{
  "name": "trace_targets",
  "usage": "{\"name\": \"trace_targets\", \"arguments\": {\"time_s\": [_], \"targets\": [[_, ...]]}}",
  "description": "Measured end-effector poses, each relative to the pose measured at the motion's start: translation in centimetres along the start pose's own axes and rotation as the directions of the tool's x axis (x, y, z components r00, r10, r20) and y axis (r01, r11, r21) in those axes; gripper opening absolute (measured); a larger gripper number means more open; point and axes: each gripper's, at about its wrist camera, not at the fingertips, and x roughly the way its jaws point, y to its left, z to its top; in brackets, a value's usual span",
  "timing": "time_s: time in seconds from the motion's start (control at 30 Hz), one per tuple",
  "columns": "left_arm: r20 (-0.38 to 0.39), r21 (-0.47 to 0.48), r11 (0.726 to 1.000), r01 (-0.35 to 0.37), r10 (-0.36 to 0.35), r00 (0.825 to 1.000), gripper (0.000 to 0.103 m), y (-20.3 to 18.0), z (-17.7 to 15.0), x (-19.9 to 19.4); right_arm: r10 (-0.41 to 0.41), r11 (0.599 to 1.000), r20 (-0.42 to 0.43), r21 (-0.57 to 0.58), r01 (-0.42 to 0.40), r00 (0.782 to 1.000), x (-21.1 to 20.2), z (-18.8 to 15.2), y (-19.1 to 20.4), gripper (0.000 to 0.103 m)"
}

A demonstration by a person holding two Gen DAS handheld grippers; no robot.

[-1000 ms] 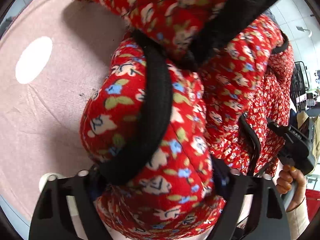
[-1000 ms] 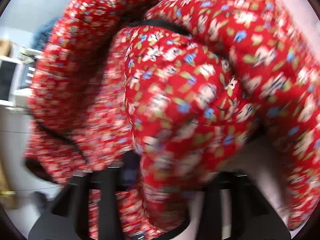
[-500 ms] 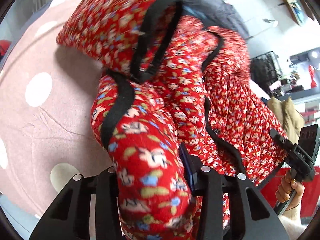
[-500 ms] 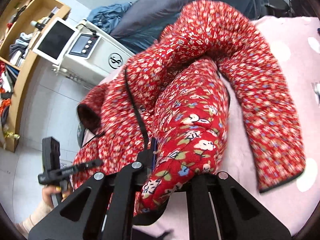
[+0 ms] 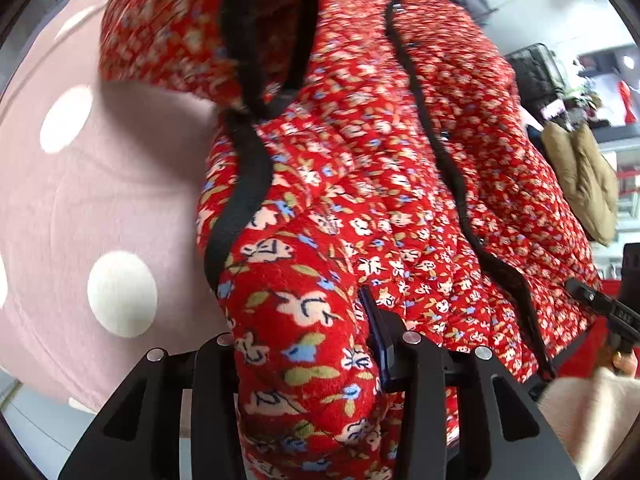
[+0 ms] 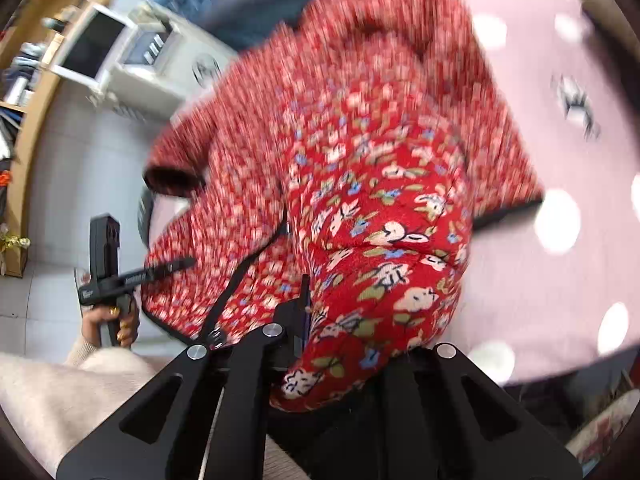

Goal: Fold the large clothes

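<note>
While both grippers point steeply down, the left gripper [image 5: 304,360] pinches a thick fold of the red floral jacket [image 5: 360,200] between its two black fingers, and the padded cloth fills the whole gap. The right gripper [image 6: 340,344] is pressed together on another fold of the same jacket, which bulges out over its fingers. From these two holds the jacket hangs and spreads away over the pink bedcover with white dots [image 5: 80,208]; its black piping [image 5: 240,184] runs along the edge, and a sleeve lies far on the cover in the right wrist view, where much is blurred. In that view the person's hand [image 6: 108,324] holds the handle of the left gripper at the near left, with a cream sleeve [image 6: 48,392] below it. Far left stands a wooden shelf [image 6: 36,92] with several small things in its compartments, too blurred to name, and beside it a white machine [image 6: 152,64] with a dark screen. Small writing on the gripper handles cannot be read.
</note>
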Motion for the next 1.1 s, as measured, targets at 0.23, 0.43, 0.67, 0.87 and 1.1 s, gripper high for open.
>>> {"name": "trace_targets", "arguments": {"time_s": [0.23,0.43,0.67,0.87,1.1], "targets": [[0.036,0.016,0.994,-0.104,0.103,0.994,0.047,1.3,-1.0,1.0,0.001,1.0,-0.18,0.023,0.003,0.984,4.6,0.7,-0.9,0.044],[-0.015,-0.088,0.977,-0.193,0.192,0.981,0.072,2.9,-1.8,4.2,0.055,0.989,-0.259,0.149,-0.016,0.964,5.7,-0.8,-4.3,0.065],[-0.012,-0.085,0.962,-0.259,0.259,0.966,0.093,2.7,-1.9,5.2,-0.115,0.962,-0.164,0.229,0.151,0.98,3.7,-1.5,-9.1,0.065],[0.068,0.056,0.932,-0.357,0.353,0.933,0.092,-1.0,-1.8,2.8,-0.226,0.89,0.078,0.423,0.173,0.971,2.8,-0.3,-13.9,0.065],[0.142,0.184,0.914,-0.361,0.338,0.93,0.092,-4.6,-3.5,0.7,-0.264,0.849,0.19,0.511,0.134,0.946,5.7,1.7,-18.4,0.065]]}}
